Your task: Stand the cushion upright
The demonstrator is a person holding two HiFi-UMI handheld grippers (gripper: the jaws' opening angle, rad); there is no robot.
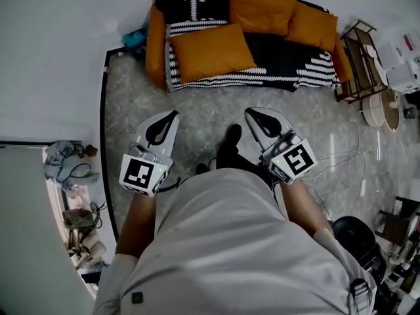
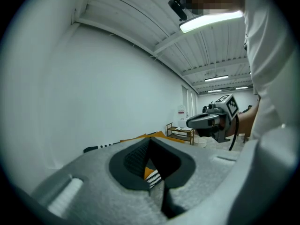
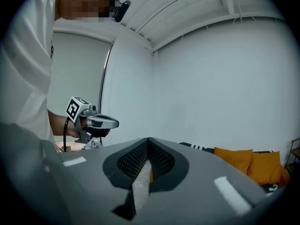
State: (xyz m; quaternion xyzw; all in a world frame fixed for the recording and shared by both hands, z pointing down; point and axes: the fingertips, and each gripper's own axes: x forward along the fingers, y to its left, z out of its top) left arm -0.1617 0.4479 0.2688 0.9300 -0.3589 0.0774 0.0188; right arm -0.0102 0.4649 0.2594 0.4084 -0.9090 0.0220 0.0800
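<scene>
Your left gripper and right gripper both have their jaws pressed together, with nothing between them. Both are held well short of the sofa. The cushion lies flat on the sofa's seat, at its left end in the head view, well apart from both tips. 2 other cushions lean against the sofa's backrest.

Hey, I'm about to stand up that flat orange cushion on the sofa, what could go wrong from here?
Both the left gripper and right gripper are shut and empty; reaching the flat cushion without opening would probably only shove it.
Loose cables lie on the floor beside you: a likely trip hazard.
A low pinch may catch the striped throw too.
</scene>
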